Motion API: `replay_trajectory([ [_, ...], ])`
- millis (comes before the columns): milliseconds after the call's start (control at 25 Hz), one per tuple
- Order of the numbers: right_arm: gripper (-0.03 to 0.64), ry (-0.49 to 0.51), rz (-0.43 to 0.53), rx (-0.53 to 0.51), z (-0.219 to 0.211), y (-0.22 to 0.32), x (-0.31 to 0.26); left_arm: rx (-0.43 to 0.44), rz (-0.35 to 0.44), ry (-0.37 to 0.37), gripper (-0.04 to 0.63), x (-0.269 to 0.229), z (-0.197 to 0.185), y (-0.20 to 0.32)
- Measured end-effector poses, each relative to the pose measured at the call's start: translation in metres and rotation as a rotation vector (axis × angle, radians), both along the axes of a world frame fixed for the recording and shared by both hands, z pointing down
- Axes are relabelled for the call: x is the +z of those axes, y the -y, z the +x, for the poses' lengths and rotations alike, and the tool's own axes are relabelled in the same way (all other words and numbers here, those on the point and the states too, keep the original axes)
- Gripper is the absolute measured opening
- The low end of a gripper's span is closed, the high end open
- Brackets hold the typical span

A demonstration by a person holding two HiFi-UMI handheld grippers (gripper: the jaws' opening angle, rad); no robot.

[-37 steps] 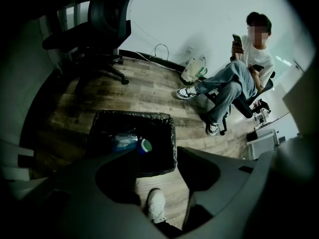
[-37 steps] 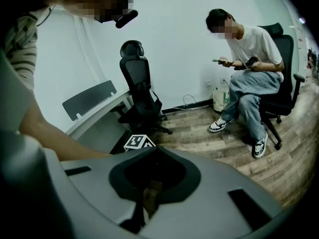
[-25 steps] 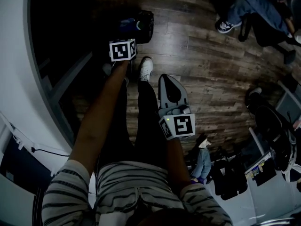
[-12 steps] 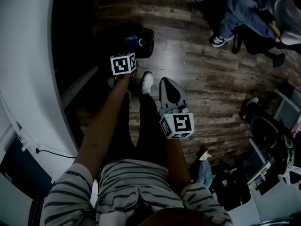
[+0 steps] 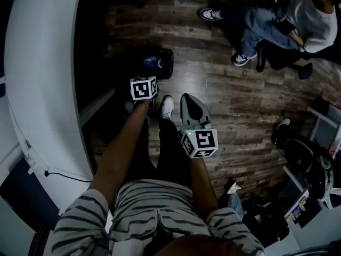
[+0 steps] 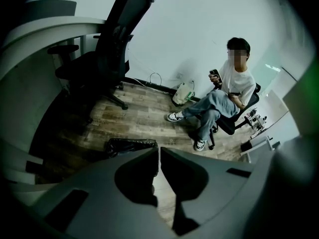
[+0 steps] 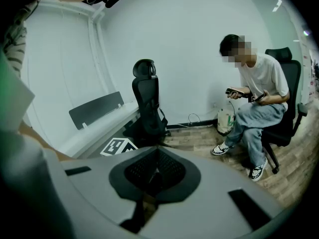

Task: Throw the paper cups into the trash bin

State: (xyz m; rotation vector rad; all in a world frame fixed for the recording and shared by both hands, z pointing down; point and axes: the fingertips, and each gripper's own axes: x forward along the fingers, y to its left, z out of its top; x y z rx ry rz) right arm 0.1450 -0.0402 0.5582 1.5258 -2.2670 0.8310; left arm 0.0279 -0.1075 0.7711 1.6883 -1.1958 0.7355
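No paper cup shows in any view. The trash bin (image 5: 162,63), lined with a black bag (image 6: 130,146), stands on the wood floor just ahead of my feet. My left gripper (image 6: 159,152) hangs over the bin's near edge; its marker cube (image 5: 144,88) shows in the head view. Its jaws are shut with only a hairline between the tips and nothing in them. My right gripper (image 5: 191,101) is to the right of the bin, jaws shut and empty, tips meeting (image 7: 158,152).
A person (image 5: 287,20) sits in a chair ahead to the right, feet out on the floor. A curved white desk (image 5: 42,79) runs along my left, with a black office chair (image 7: 147,103) beside it. Bags and clutter (image 5: 303,164) lie at the right.
The head view has swung forward, so the bin and both grippers sit lower in the picture and more of the seated person shows. Both grippers keep their places near the bin.
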Motion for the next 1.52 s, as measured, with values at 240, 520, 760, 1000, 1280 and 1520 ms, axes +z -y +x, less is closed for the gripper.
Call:
replay_trajectory([
  [240,0.009,-0.003,0.038,-0.033,-0.005,0.004,-0.023,0.008,0.064,-0.025,0.025,-0.042,0.006,-0.004],
  [520,0.009,-0.009,0.069,-0.058,-0.017,0.003,-0.05,-0.007,0.138,-0.051,0.023,-0.099,0.002,-0.009],
  [760,0.009,-0.003,0.105,-0.068,-0.022,0.008,-0.074,-0.04,0.219,-0.071,0.023,-0.142,-0.007,-0.004],
  [1000,0.009,-0.016,0.127,-0.083,-0.032,0.006,-0.095,-0.029,0.287,-0.085,0.023,-0.183,-0.019,-0.013],
  [1280,0.009,-0.018,0.176,-0.101,-0.043,0.008,-0.124,-0.057,0.362,-0.103,0.023,-0.23,-0.034,-0.023],
  [1520,0.009,-0.02,0.211,-0.127,-0.061,0.007,-0.148,-0.028,0.441,-0.099,0.023,-0.269,-0.047,-0.027],
])
